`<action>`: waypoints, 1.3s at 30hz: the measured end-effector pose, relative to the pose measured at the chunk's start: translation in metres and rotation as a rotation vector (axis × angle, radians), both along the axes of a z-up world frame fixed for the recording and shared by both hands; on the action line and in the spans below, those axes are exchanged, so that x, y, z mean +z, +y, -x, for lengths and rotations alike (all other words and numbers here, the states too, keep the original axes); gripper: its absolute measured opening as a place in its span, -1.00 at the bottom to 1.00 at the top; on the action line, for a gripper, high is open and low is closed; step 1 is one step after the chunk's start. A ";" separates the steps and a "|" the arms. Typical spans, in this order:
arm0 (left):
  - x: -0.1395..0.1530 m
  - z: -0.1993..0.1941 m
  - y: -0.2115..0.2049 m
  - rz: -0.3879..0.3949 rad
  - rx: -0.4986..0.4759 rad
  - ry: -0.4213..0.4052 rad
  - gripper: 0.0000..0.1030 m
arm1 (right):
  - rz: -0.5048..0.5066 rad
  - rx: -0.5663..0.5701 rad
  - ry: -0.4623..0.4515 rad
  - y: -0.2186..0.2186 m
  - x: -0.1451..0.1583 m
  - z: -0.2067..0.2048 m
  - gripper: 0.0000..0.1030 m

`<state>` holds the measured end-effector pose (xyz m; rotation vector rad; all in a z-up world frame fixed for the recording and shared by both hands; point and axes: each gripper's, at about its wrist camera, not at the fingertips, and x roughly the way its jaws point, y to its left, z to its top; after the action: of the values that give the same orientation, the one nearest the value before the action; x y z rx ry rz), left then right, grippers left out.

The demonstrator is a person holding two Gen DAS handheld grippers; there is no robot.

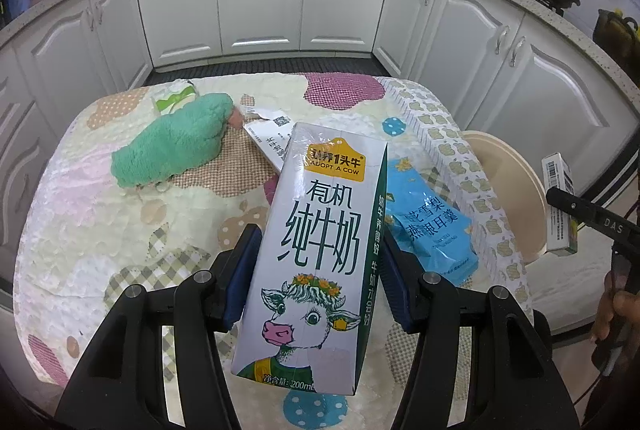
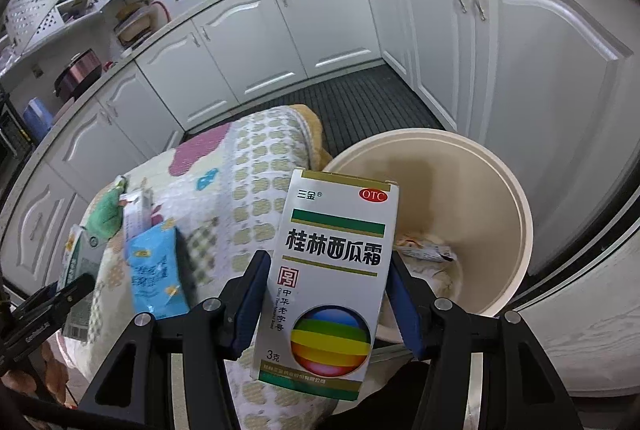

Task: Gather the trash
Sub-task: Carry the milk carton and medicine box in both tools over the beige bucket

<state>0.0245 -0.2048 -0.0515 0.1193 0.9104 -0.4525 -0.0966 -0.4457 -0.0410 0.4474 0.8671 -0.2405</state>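
Left hand-held gripper (image 1: pixel 316 270) clamps a rectangular cardboard milk carton (image 1: pixel 316 254) between blue ribbed pads, long axis running away from the camera, above the quilted worktop (image 1: pixel 100 230). Right hand-held gripper (image 2: pixel 326 294) clamps a glossy flat medicine box (image 2: pixel 332 270), long axis likewise, top end toward the round beige bin (image 2: pixel 500 214).
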 end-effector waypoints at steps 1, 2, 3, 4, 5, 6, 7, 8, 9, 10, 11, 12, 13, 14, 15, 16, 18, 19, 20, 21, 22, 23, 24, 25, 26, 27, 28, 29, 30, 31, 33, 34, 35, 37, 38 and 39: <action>-0.001 0.000 0.000 -0.001 0.001 0.000 0.08 | 0.001 0.000 0.005 -0.002 -0.002 -0.001 0.07; -0.002 -0.001 0.000 -0.003 0.003 0.001 0.08 | 0.002 -0.001 0.009 -0.003 -0.004 -0.001 0.07; -0.003 -0.001 -0.001 -0.004 0.005 0.003 0.08 | 0.001 -0.001 0.013 -0.003 -0.006 -0.002 0.07; -0.004 -0.002 -0.001 -0.005 0.006 0.006 0.08 | -0.001 -0.001 0.018 -0.004 -0.008 -0.003 0.07; -0.005 -0.003 -0.002 -0.005 0.007 0.008 0.08 | -0.001 -0.002 0.023 -0.005 -0.010 -0.004 0.07; -0.006 -0.003 -0.002 -0.006 0.007 0.011 0.08 | -0.002 -0.002 0.025 -0.006 -0.012 -0.005 0.07; -0.006 -0.004 -0.003 -0.006 0.007 0.013 0.08 | -0.001 -0.004 0.028 -0.007 -0.014 -0.005 0.07; -0.007 -0.005 -0.004 -0.006 0.007 0.015 0.08 | 0.000 -0.006 0.032 -0.008 -0.016 -0.006 0.07; -0.007 -0.005 -0.004 -0.005 0.007 0.017 0.08 | 0.001 -0.008 0.036 -0.009 -0.017 -0.007 0.07; -0.007 -0.006 -0.005 -0.004 0.006 0.018 0.08 | 0.000 -0.010 0.041 -0.010 -0.019 -0.008 0.07; -0.008 -0.006 -0.005 -0.002 0.006 0.020 0.08 | -0.001 -0.011 0.046 -0.012 -0.021 -0.009 0.07; -0.008 -0.007 -0.006 0.000 0.006 0.022 0.08 | -0.002 -0.012 0.051 -0.013 -0.023 -0.010 0.07; -0.008 -0.007 -0.007 0.001 0.005 0.026 0.08 | -0.002 -0.013 0.055 -0.014 -0.025 -0.010 0.07; -0.008 -0.007 -0.007 0.004 0.004 0.029 0.08 | -0.003 -0.015 0.058 -0.015 -0.026 -0.011 0.07; -0.008 -0.008 -0.007 0.007 0.003 0.032 0.08 | -0.004 -0.017 0.061 -0.017 -0.028 -0.011 0.07; -0.008 -0.008 -0.008 0.010 0.001 0.035 0.08 | -0.005 -0.018 0.063 -0.018 -0.029 -0.011 0.07; -0.006 -0.009 -0.011 0.021 -0.007 0.043 0.08 | -0.010 -0.020 0.066 -0.020 -0.032 -0.015 0.07; -0.004 -0.009 -0.012 0.024 -0.010 0.044 0.08 | -0.010 -0.022 0.067 -0.021 -0.033 -0.015 0.07; -0.003 -0.009 -0.015 0.028 -0.016 0.045 0.08 | -0.011 -0.023 0.067 -0.022 -0.033 -0.016 0.07; 0.000 -0.009 -0.019 0.032 -0.025 0.043 0.08 | -0.012 -0.024 0.067 -0.024 -0.034 -0.016 0.06; 0.002 -0.008 -0.024 0.035 -0.033 0.041 0.08 | -0.013 -0.025 0.068 -0.025 -0.035 -0.016 0.06; 0.003 -0.008 -0.027 0.038 -0.040 0.041 0.08 | -0.014 -0.027 0.068 -0.026 -0.035 -0.016 0.06; 0.005 -0.008 -0.034 0.044 -0.054 0.043 0.08 | -0.014 -0.028 0.069 -0.027 -0.036 -0.016 0.06; 0.006 -0.007 -0.040 0.048 -0.066 0.046 0.08 | -0.013 -0.030 0.069 -0.028 -0.036 -0.016 0.06; 0.008 -0.006 -0.049 0.052 -0.083 0.049 0.08 | -0.013 -0.031 0.069 -0.030 -0.036 -0.016 0.06; 0.008 -0.006 -0.058 0.054 -0.098 0.051 0.08 | -0.013 -0.034 0.069 -0.032 -0.036 -0.016 0.06; 0.009 -0.005 -0.068 0.057 -0.115 0.055 0.08 | -0.014 -0.036 0.069 -0.033 -0.036 -0.015 0.06; 0.009 -0.005 -0.075 0.059 -0.126 0.060 0.08 | -0.014 -0.039 0.068 -0.036 -0.037 -0.015 0.06; 0.008 -0.004 -0.088 0.063 -0.148 0.074 0.08 | -0.013 -0.041 0.068 -0.038 -0.037 -0.014 0.06; 0.007 -0.004 -0.098 0.067 -0.162 0.083 0.08 | -0.013 -0.046 0.068 -0.041 -0.038 -0.013 0.06; 0.007 -0.004 -0.114 0.071 -0.188 0.091 0.08 | -0.014 -0.053 0.068 -0.045 -0.038 -0.012 0.06; 0.006 -0.003 -0.124 0.070 -0.201 0.094 0.08 | -0.014 -0.058 0.068 -0.048 -0.039 -0.011 0.06; 0.006 -0.002 -0.136 0.071 -0.219 0.099 0.08 | -0.011 -0.063 0.069 -0.050 -0.039 -0.011 0.06; 0.004 -0.002 -0.151 0.073 -0.241 0.104 0.08 | -0.007 -0.072 0.073 -0.054 -0.041 -0.009 0.06; 0.003 -0.002 -0.162 0.070 -0.252 0.108 0.08 | -0.006 -0.076 0.074 -0.057 -0.042 -0.008 0.06; 0.002 -0.002 -0.169 0.069 -0.259 0.110 0.08 | -0.007 -0.080 0.073 -0.059 -0.042 -0.007 0.06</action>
<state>0.0265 -0.3733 -0.0490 0.1511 0.9906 -0.7358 -0.0896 -0.5044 -0.0832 0.4827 0.9227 -0.3291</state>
